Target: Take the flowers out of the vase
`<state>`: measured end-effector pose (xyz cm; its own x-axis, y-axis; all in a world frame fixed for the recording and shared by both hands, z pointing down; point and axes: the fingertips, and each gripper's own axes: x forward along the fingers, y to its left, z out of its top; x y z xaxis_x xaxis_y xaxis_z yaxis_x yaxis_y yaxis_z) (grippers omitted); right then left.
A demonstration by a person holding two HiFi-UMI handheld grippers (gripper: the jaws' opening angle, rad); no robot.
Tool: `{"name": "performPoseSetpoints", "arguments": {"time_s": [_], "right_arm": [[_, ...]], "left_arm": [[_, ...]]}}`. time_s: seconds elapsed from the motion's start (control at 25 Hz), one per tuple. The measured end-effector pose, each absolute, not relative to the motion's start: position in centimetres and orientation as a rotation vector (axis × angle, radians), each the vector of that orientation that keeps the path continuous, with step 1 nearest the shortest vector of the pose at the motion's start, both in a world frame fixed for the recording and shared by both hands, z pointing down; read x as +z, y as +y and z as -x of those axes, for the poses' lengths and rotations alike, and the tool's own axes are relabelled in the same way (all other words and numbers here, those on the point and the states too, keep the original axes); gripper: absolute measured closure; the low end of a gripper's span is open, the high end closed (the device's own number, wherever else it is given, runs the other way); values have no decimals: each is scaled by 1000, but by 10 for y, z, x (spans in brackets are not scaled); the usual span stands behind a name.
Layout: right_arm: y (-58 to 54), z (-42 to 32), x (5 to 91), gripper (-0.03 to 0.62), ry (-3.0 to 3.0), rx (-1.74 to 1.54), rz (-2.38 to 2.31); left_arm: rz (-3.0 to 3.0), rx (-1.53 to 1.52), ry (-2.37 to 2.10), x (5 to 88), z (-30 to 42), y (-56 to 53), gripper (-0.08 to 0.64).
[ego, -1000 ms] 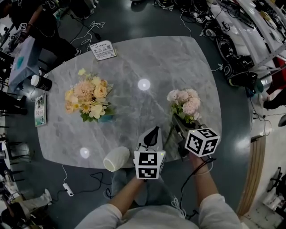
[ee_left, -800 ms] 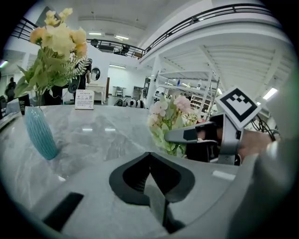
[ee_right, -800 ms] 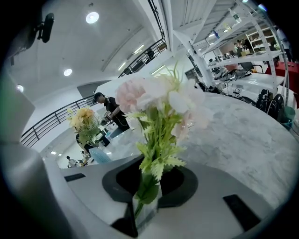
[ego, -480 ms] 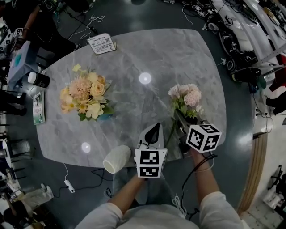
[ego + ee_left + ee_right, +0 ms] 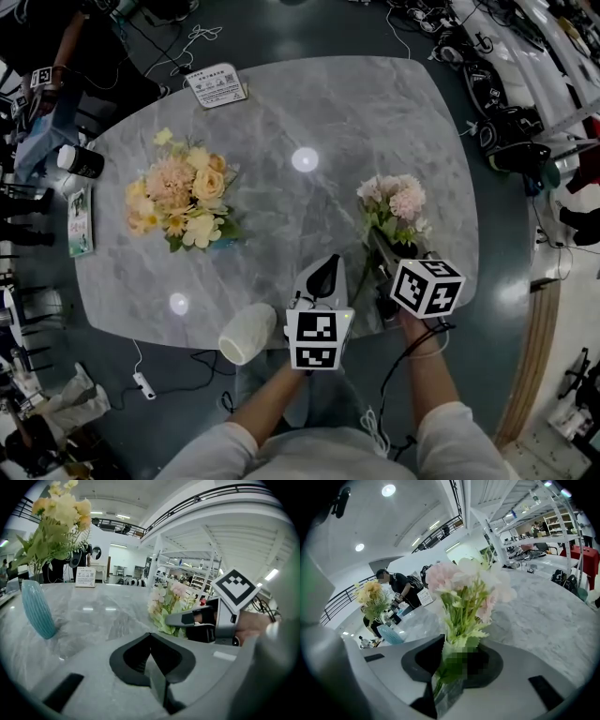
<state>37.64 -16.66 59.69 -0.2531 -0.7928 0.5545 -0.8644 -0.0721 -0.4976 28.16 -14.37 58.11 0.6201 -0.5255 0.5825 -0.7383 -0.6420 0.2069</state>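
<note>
One pink flower bunch (image 5: 394, 202) is out, stems pinched over the grey marble surface (image 5: 309, 103) in the right gripper's (image 5: 377, 248) just-easing jaws; left gripper's (image 5: 151, 639) jaws pressed together, empty; peach bouquet (image 5: 183, 192) not yet drawn from ribbed blue vase (image 5: 223, 246).

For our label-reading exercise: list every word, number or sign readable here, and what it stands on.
None reads clearly.
Card on the table: print too small.
Booklet at the table's left edge: print too small.
Marker cubes: black-and-white square patterns, no words.
</note>
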Motion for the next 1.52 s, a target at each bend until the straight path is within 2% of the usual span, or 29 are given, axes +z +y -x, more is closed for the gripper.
{"name": "performPoseSetpoints", "arguments": {"time_s": [1.04,1.52], "right_arm": [[-134,-407,596,373,-1828,1191,-2040],[-109,-422,590,341,-1707,1176,-2114]], "left_arm": [[-2457,659,-963,563,-282,-134,551],[-2479,651,-937,553,-285,-122,551]]}}
